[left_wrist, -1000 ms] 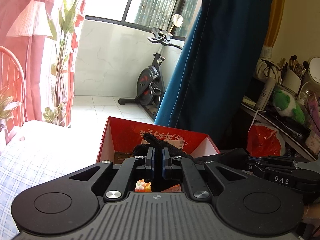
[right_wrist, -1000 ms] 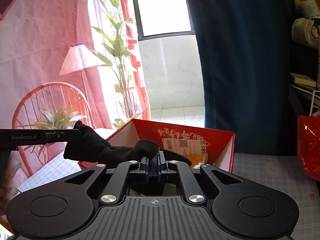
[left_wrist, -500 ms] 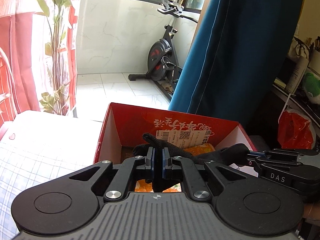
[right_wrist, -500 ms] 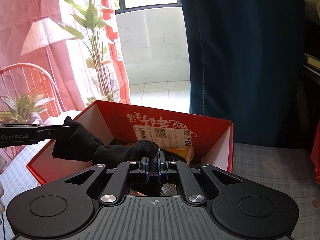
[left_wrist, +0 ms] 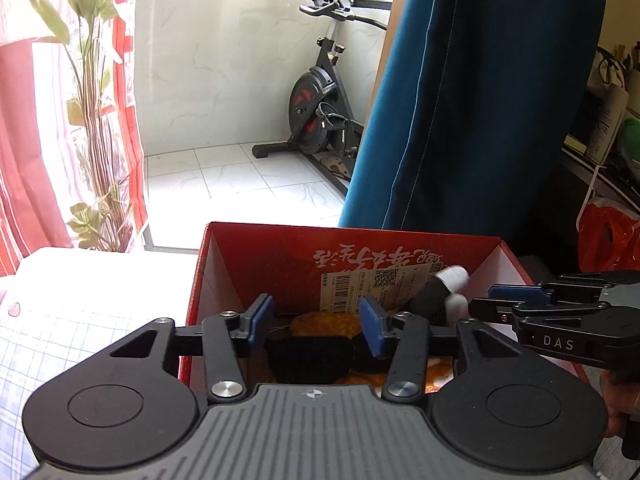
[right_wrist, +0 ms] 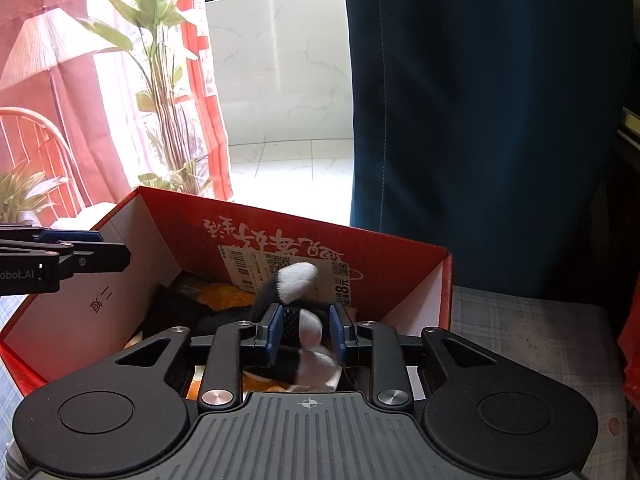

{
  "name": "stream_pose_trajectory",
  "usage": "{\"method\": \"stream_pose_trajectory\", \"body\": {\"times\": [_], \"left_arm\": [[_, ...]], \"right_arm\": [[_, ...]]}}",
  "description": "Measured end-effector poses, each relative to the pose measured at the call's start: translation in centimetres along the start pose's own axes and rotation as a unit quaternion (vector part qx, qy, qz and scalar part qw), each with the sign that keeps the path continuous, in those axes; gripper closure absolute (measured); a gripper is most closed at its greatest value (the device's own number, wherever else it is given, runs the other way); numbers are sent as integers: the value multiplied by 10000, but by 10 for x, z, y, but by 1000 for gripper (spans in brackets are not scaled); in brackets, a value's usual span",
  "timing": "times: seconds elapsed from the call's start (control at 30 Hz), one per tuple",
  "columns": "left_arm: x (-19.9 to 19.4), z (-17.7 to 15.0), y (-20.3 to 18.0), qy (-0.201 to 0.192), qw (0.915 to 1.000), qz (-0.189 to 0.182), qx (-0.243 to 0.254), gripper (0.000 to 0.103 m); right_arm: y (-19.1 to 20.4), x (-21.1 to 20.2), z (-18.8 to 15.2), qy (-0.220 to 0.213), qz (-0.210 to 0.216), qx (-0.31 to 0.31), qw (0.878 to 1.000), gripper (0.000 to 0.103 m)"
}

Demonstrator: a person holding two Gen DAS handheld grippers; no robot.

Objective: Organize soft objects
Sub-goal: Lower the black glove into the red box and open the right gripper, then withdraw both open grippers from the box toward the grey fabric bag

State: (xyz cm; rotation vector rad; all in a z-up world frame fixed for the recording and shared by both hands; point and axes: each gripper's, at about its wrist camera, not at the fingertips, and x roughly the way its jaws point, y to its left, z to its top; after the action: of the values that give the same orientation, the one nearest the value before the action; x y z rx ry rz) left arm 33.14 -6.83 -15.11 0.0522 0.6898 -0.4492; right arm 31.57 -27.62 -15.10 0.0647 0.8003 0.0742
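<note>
The left tool [left_wrist: 316, 326] hangs over the near edge of a red cardboard box [left_wrist: 248, 248], its blue pads [left_wrist: 262, 316] standing well apart and still spreading, with nothing pressed between them. Below that gap, inside the box, lie dark cloth [left_wrist: 310, 354] and an orange soft thing [left_wrist: 324, 324].

The right tool [right_wrist: 306, 332] points down into the same box [right_wrist: 408, 256] from its near right side. Its jaws are opening too. A black sock with white patches [right_wrist: 302, 280] sits between the pads [right_wrist: 274, 330], one end sticking up toward the far wall of the box and the other end bunched low beneath the tool. Whether the pads still touch the sock is hard to tell; they look slightly clear of it on both sides. From the left wrist view the sock [left_wrist: 444, 296] shows at the far right corner of the box, just beside the tips of the right tool [left_wrist: 492, 300].

The inner far wall of the box carries upside-down printed characters and a white label with a barcode [right_wrist: 280, 268]. More orange and dark things lie on the box floor at the left.

The box stands on a surface with a pale checked cloth [right_wrist: 520, 328]. Beyond it are a blue curtain [left_wrist: 480, 100], a red and white curtain with a plant print [right_wrist: 120, 80], a tiled floor and an exercise bike [left_wrist: 320, 120]. A red plastic bag [left_wrist: 608, 236] hangs at the far right.
</note>
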Motion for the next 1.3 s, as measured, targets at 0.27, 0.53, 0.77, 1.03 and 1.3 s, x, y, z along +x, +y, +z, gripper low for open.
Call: {"method": "stream_pose_trajectory", "body": {"times": [0.27,0.53,0.77,1.03,1.3], "left_arm": [[-31,-12,1,-15,9999,85,108,49],[-73,-25,-4,-180,9992,198,281,35],[-111,-47,-10,-318,9985,274,339,0],[-137,-76,-10,-459,9982,313,228,0],[-151,-98,-13,-582,9952,683,395,0]], "right_arm": [[8,-29,-12,-132,158,-54,9998,78],[19,-70,-36,-365,187,-3,9992,78],[28,-108,-65,-533,302,102,9981,37],[36,-134,-92,-656,369,149,9971,1],[39,-148,-109,-891,272,244,9954,0]]}}
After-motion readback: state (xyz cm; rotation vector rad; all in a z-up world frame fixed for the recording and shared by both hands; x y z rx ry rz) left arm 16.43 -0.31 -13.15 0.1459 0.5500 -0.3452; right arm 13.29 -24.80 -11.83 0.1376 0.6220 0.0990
